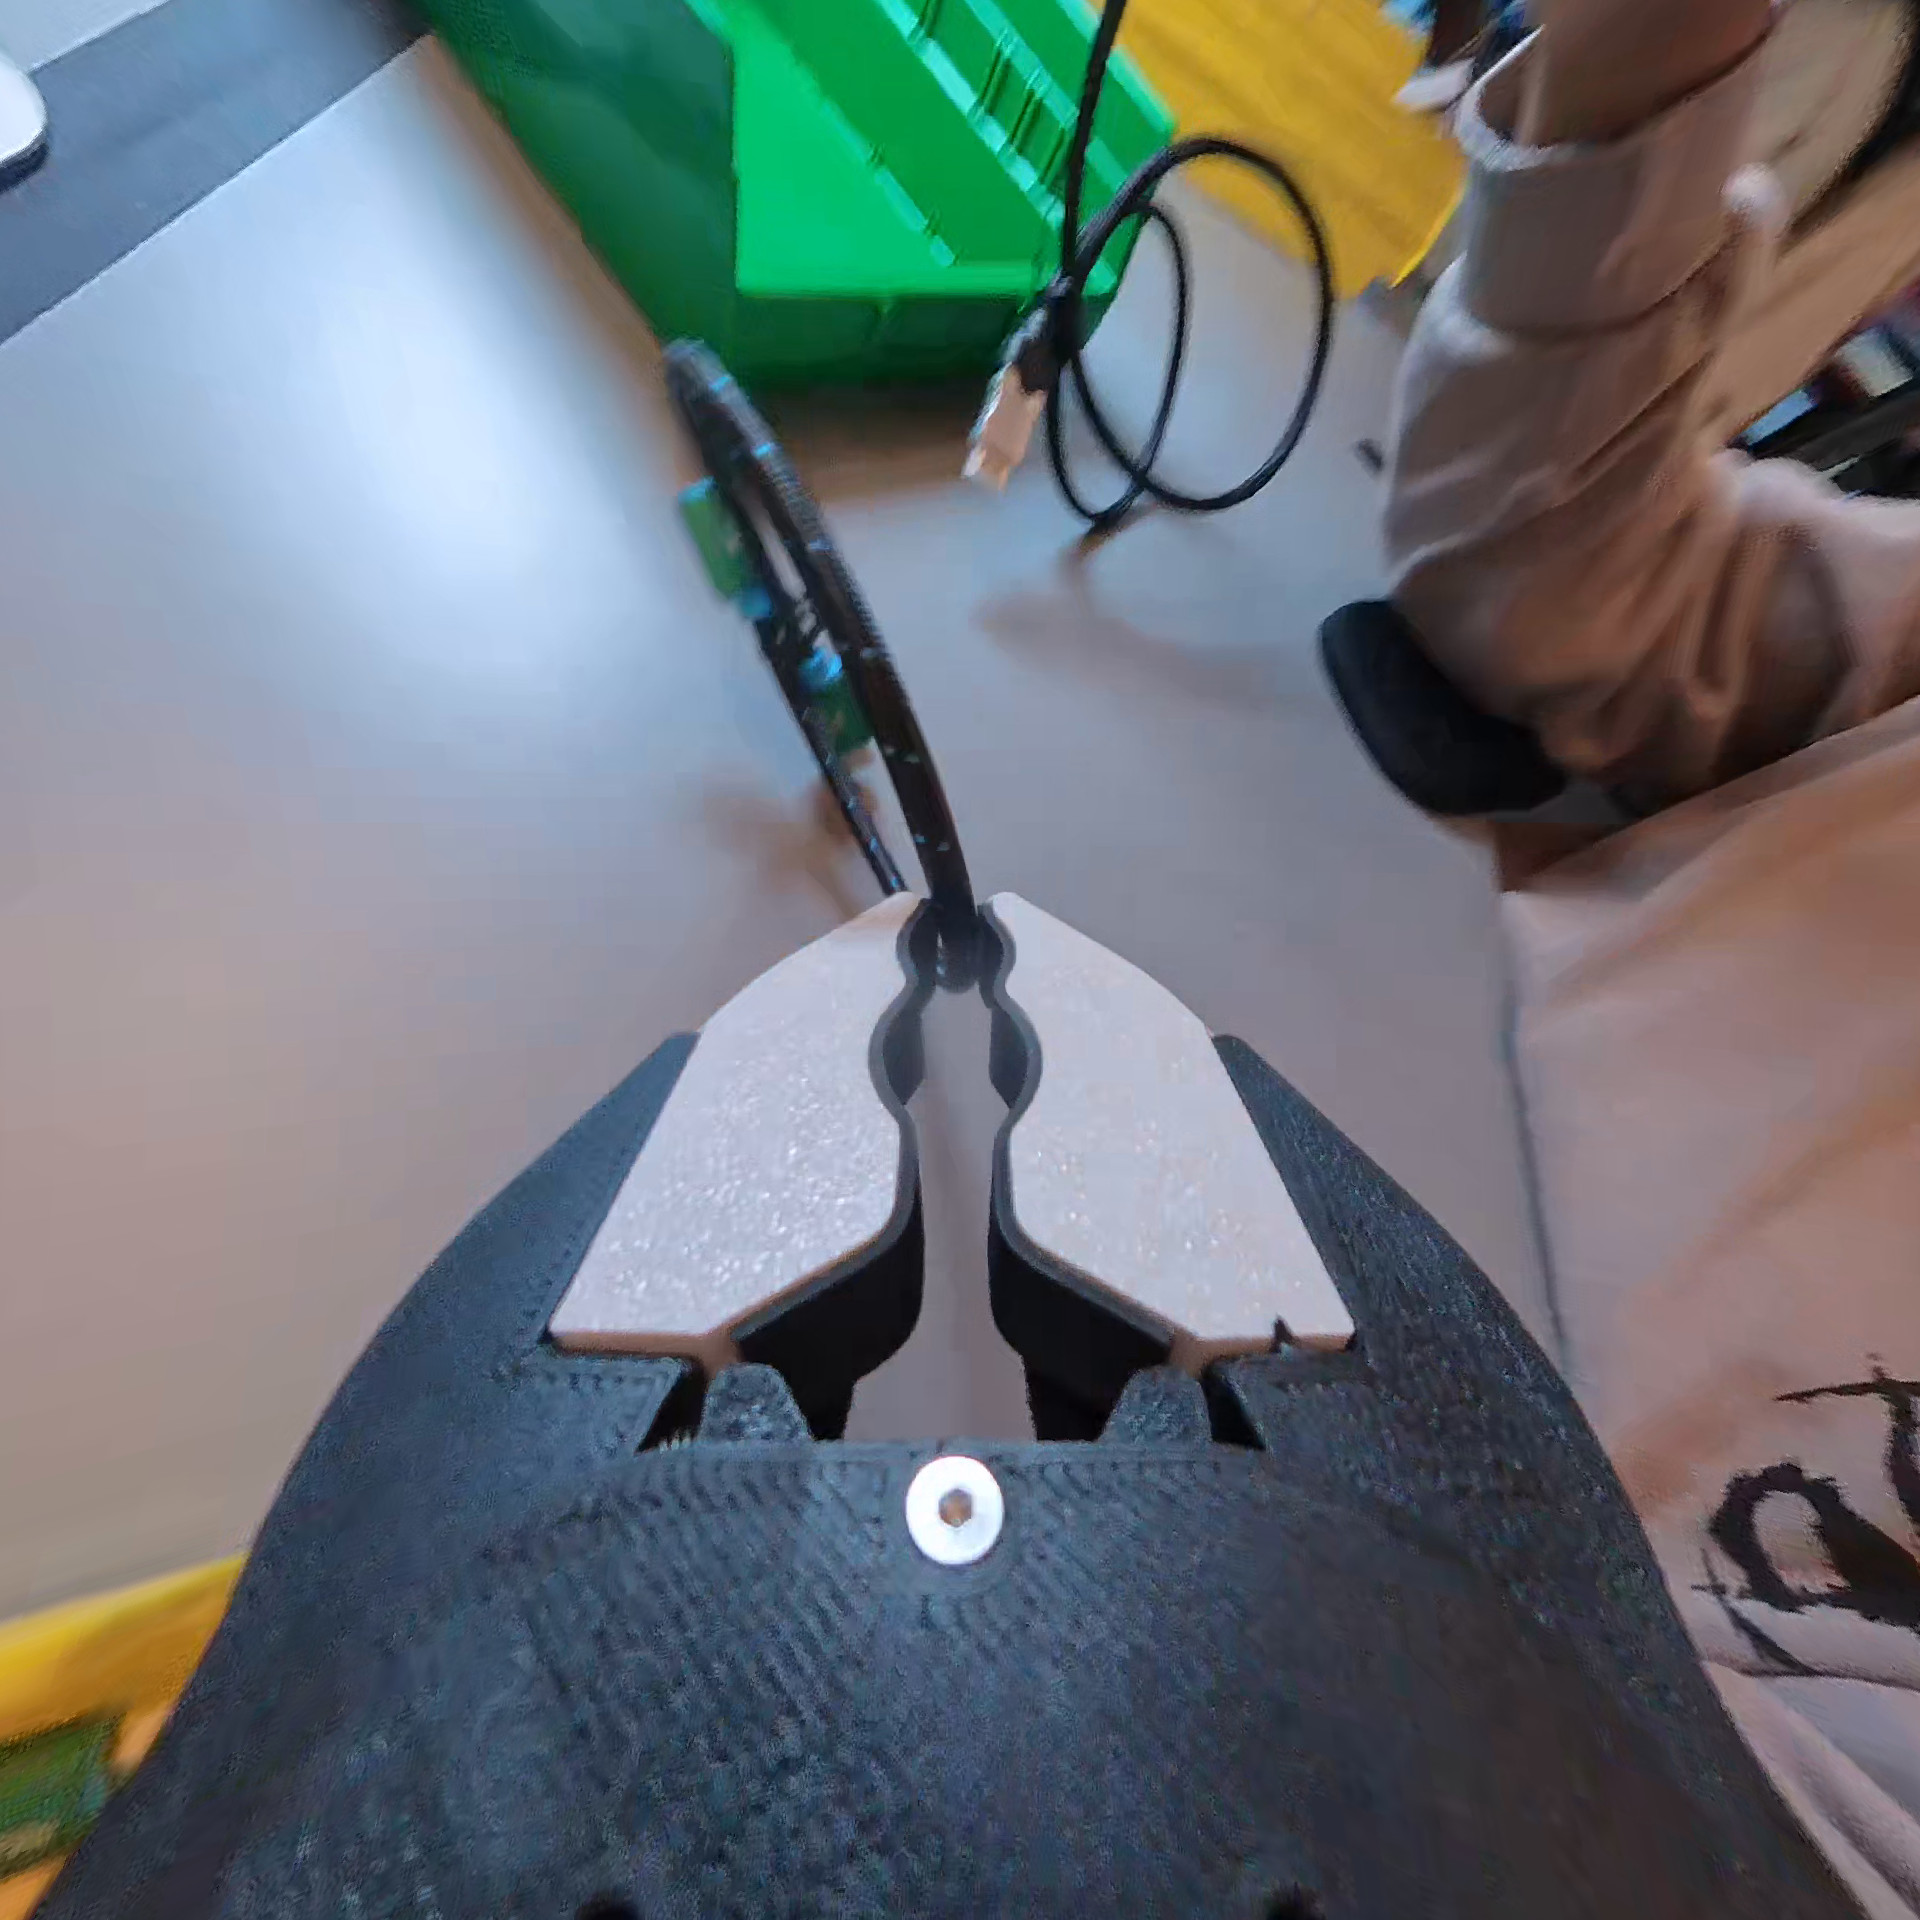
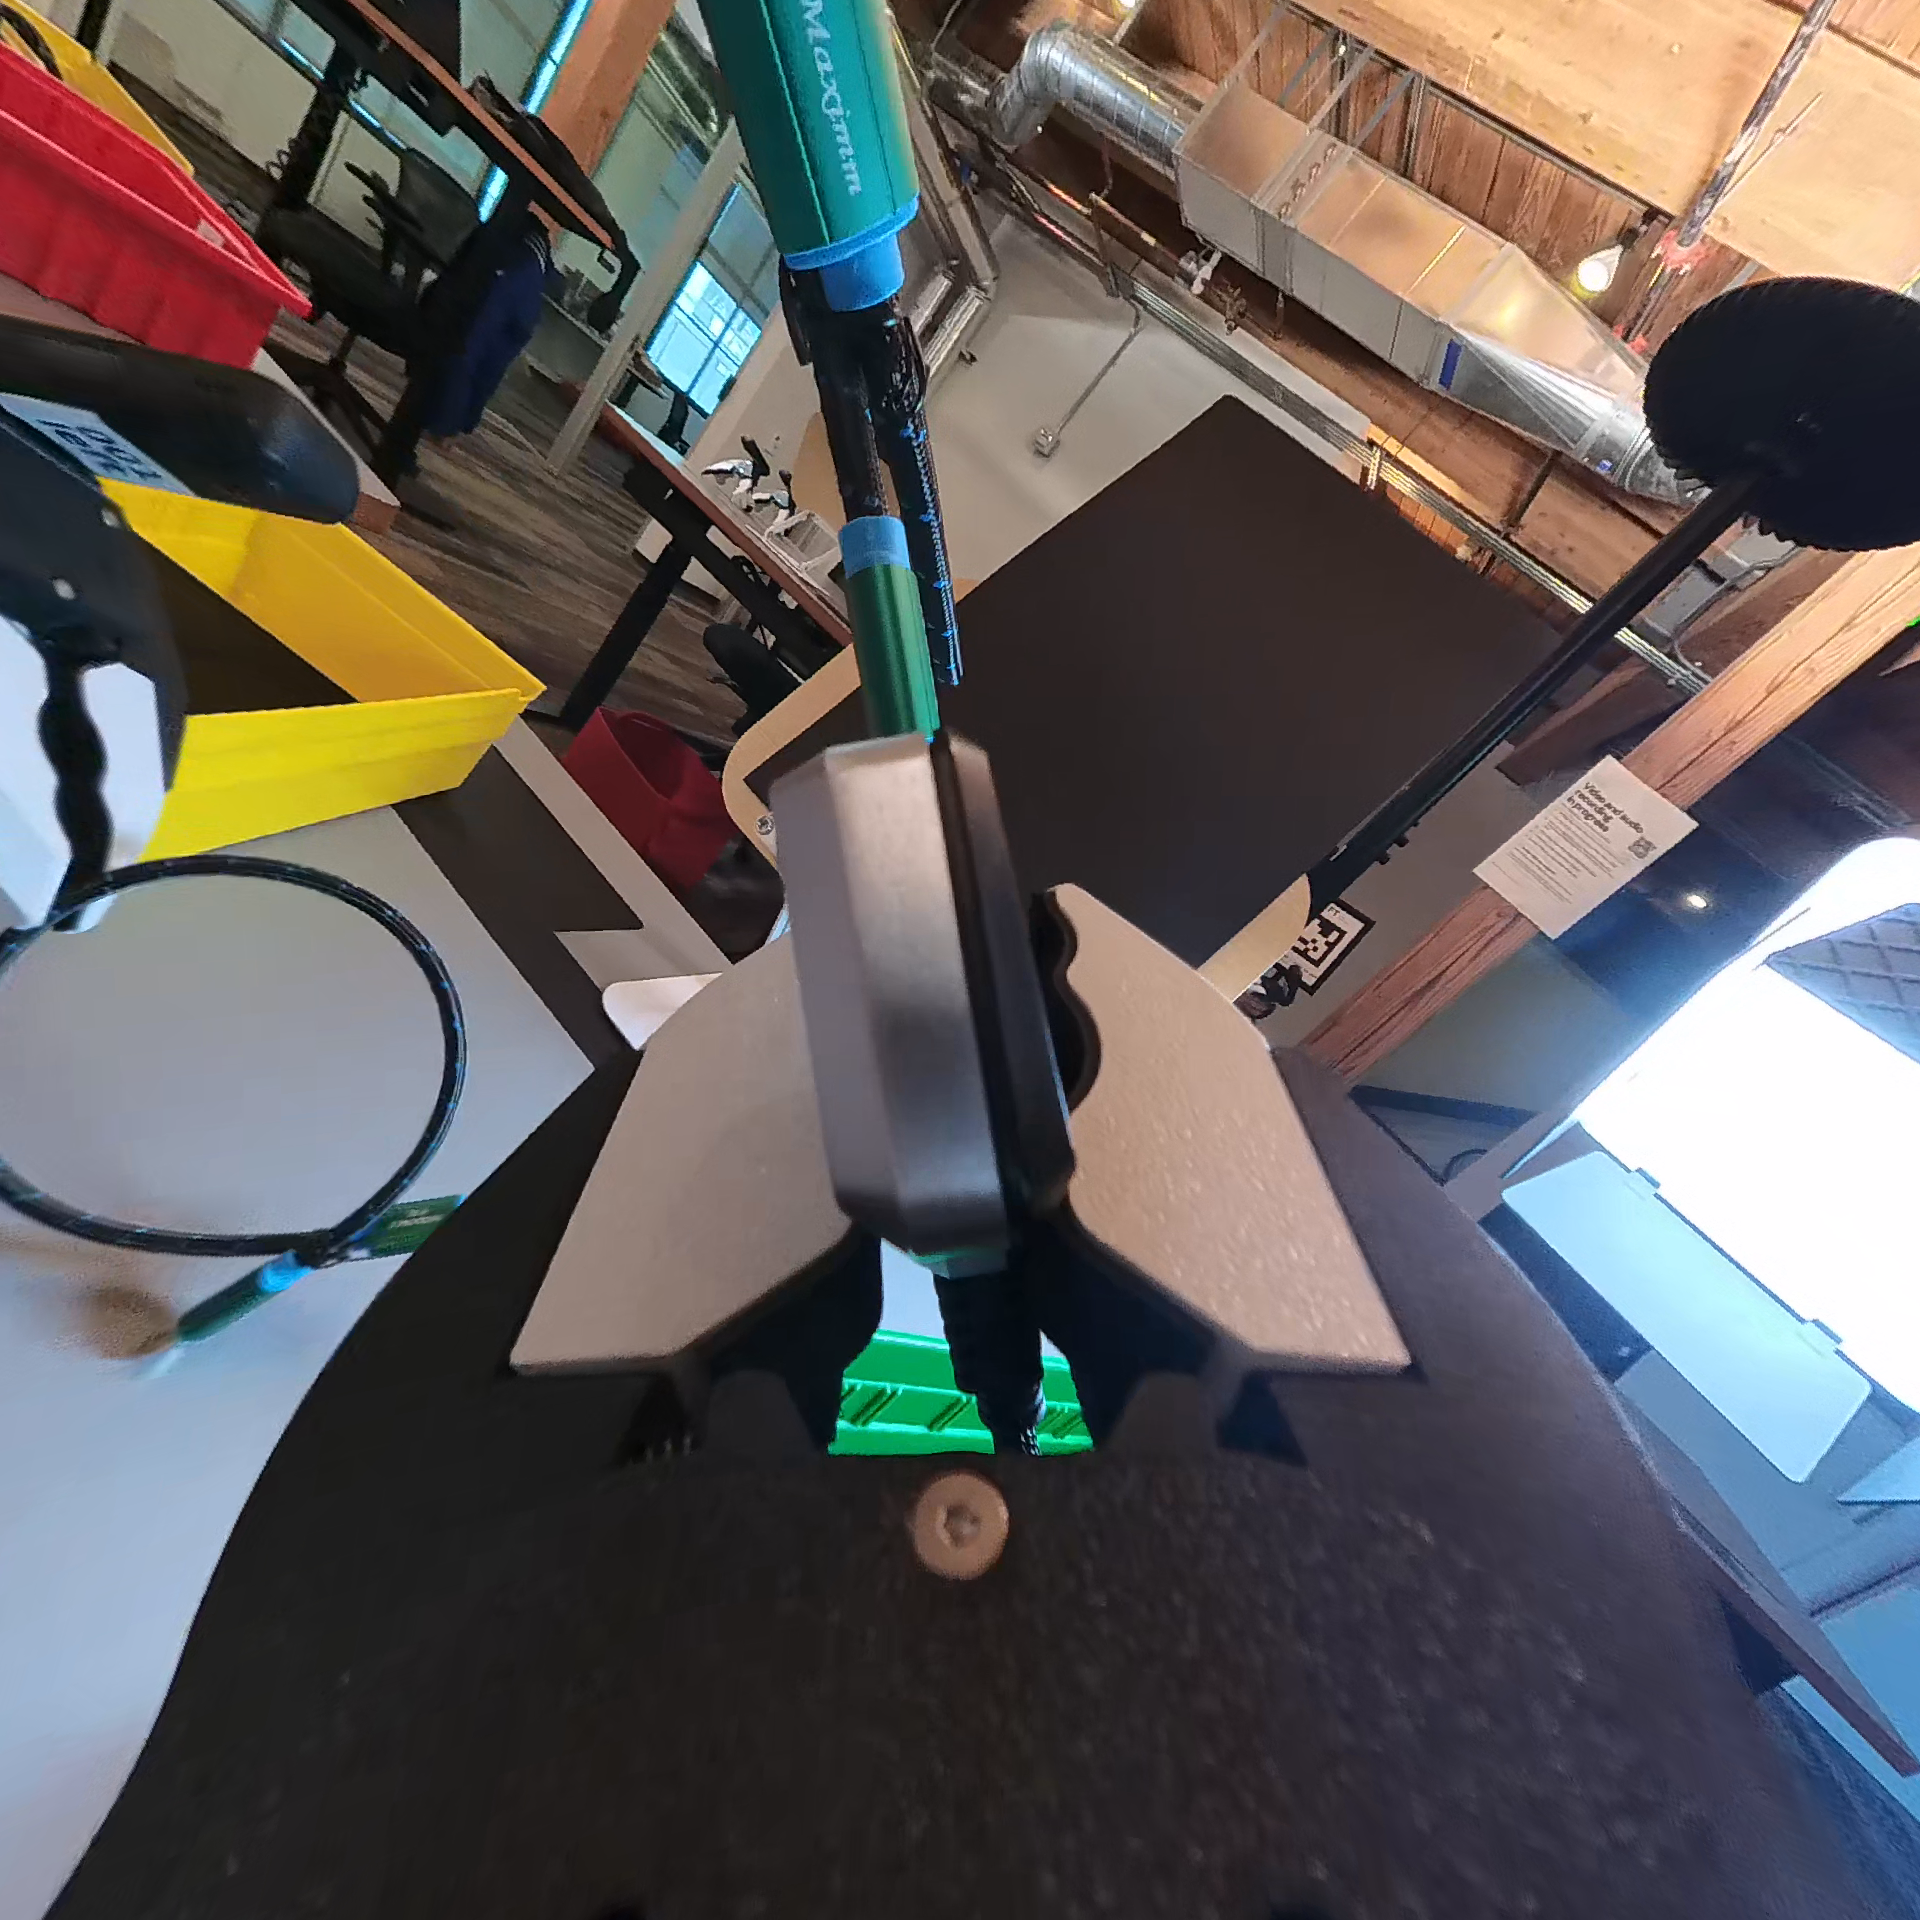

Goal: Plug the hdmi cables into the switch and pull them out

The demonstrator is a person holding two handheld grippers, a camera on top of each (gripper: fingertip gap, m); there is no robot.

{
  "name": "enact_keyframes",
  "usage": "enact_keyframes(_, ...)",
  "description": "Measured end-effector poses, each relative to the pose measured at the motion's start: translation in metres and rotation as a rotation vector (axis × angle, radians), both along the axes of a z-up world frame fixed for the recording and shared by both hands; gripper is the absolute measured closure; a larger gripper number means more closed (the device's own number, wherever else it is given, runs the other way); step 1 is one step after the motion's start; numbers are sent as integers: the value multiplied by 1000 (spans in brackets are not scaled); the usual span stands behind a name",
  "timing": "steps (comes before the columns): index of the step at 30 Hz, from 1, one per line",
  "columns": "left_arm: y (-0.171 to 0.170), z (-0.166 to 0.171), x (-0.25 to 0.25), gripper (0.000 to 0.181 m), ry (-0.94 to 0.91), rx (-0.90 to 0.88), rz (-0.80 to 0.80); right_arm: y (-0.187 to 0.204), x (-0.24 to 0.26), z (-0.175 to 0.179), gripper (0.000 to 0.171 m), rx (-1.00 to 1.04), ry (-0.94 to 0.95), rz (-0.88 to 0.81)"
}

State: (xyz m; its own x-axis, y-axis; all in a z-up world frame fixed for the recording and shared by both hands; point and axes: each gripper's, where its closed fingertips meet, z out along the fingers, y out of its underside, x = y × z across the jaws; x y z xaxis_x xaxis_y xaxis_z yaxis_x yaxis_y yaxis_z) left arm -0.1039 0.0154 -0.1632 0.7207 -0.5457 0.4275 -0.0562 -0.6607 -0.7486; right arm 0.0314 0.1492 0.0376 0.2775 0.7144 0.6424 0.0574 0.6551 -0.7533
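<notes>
The left gripper (image 1: 951, 940) is squeezed shut on a black cable (image 1: 914, 769) with blue flecks. The cable sits right at the tips of its fingers (image 1: 769, 1132). From there it curves up and away to the left, over the grey bench (image 1: 312, 675). Small green plugs (image 1: 717, 540) show along that loop, but they are blurry.

Farther ahead and a bit to the right, a second black cable (image 1: 1195, 343) hangs in loops. Its plug (image 1: 1003, 416) dangles in the air above the bench. A green bin (image 1: 883, 177) sits behind it. To the right is a tan sleeve (image 1: 1621, 416), lifted up high and cut off at the edge.

The right gripper (image 2: 930, 914) is clamped on the switch (image 2: 894, 997), a flat grey box that stands on its thin edge between the fingers (image 2: 1195, 1174). This gripper is tipped upward, so the ceiling shows behind it. A green plug (image 2: 888, 655) goes into the far end of the switch, and its cable (image 2: 904, 416) runs on up and away, out the top of the picture. Another cable (image 2: 1003, 1371) comes out of the near end, down between the fingers. How far in each plug sits is hard to tell.

To the left of the right gripper, the other gripper (image 2: 73, 727) shows at the edge, holding a cable loop (image 2: 416, 997). One green plug (image 2: 223, 1309) on that loop hangs just above the bench (image 2: 156, 1507). A yellow bin (image 2: 343, 675) sits beyond it.
</notes>
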Motion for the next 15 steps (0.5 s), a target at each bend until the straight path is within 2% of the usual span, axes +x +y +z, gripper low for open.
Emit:
enact_keyframes(3,-5,-8,-5,174,67,-42,3,1,-3,-4,141,-8,-10,2)
enact_keyframes(7,-37,-16,4,174,115,-113,-158,-2,-2,-3,142,8,-18,-3)
enact_keyframes(9,-47,-14,0,174,148,-98,-185,-2,-1,-1,142,5,-14,0)
enact_keyframes(12,-38,-12,-35,171,282,-77,-6,0,1,-1,141,-2,-12,0)
enact_keyframes(15,-22,13,-61,163,388,39,176,2,1,-2,141,-2,-15,-3)
